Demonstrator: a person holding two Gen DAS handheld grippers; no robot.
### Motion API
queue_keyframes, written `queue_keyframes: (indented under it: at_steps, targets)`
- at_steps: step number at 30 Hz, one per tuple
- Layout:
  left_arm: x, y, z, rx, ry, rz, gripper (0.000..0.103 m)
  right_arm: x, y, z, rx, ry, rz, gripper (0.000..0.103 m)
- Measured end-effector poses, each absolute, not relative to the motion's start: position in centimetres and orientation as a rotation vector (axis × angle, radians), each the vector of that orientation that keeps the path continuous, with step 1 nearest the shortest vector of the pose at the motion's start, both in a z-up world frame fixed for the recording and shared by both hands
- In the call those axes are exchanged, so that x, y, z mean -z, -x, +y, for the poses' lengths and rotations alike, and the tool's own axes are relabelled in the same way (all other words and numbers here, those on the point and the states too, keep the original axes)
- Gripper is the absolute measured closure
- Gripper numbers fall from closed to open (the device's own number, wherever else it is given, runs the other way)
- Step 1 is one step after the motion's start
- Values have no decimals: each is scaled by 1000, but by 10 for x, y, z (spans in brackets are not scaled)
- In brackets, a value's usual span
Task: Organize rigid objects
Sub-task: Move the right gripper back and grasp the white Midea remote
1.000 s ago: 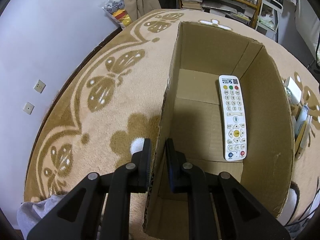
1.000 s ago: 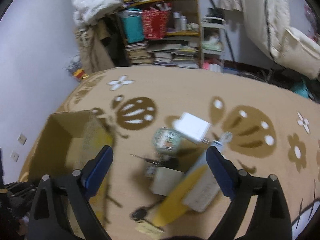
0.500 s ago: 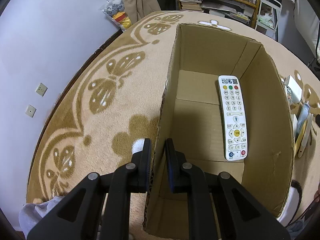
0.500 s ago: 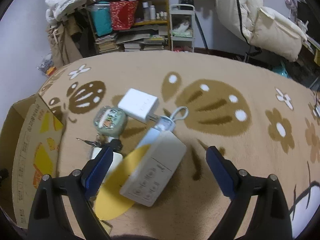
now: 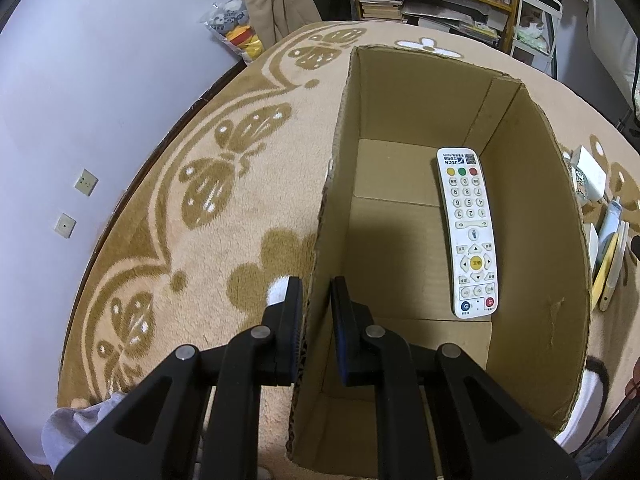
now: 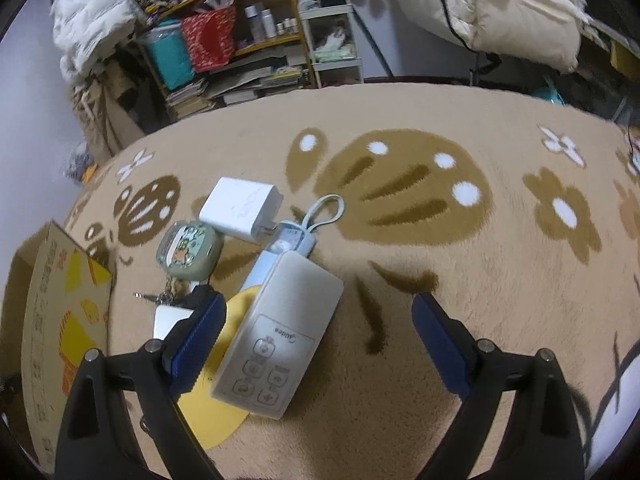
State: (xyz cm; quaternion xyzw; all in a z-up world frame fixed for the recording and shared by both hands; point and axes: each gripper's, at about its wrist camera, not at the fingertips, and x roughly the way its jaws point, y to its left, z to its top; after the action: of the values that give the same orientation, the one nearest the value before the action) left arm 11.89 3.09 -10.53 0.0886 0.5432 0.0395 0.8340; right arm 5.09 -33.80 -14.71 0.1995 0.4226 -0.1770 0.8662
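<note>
I am pinching the left wall of the open brown corrugated cardboard box (image 5: 532,240) with my left tongs (image 5: 316,292), clamped shut on its thin edge; the long white plastic remote (image 5: 468,232) is lying flat inside, right of centre. My right tongs (image 6: 318,328) are gaping apart over the chunky white rounded remote (image 6: 280,332) at lower centre, which is resting on a yellow disc (image 6: 216,384) and a pale blue case (image 6: 276,252). If I am closing off-centre, the smooth shell may be slipping, or my left-hand finger snagging the disc. The plush tan carpet (image 6: 440,320) is giving little support.
</note>
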Motion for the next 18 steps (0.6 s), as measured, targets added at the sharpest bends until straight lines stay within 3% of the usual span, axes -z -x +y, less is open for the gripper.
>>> queue_keyframes:
  at_steps: [6, 11, 14, 18]
  targets:
    - [105, -117, 29, -86, -206, 1145, 89, 158, -50, -346, 349, -513, 888, 6]
    - [105, -117, 28, -87, -208, 1145, 89, 171, -52, -347, 303, -597, 911, 16]
    - [105, -116, 29, -87, -210, 1145, 89, 178, -55, -346, 275, -649, 920, 28]
    - [106, -116, 29, -87, -205, 1147, 89, 184, -57, -344, 257, -688, 924, 31]
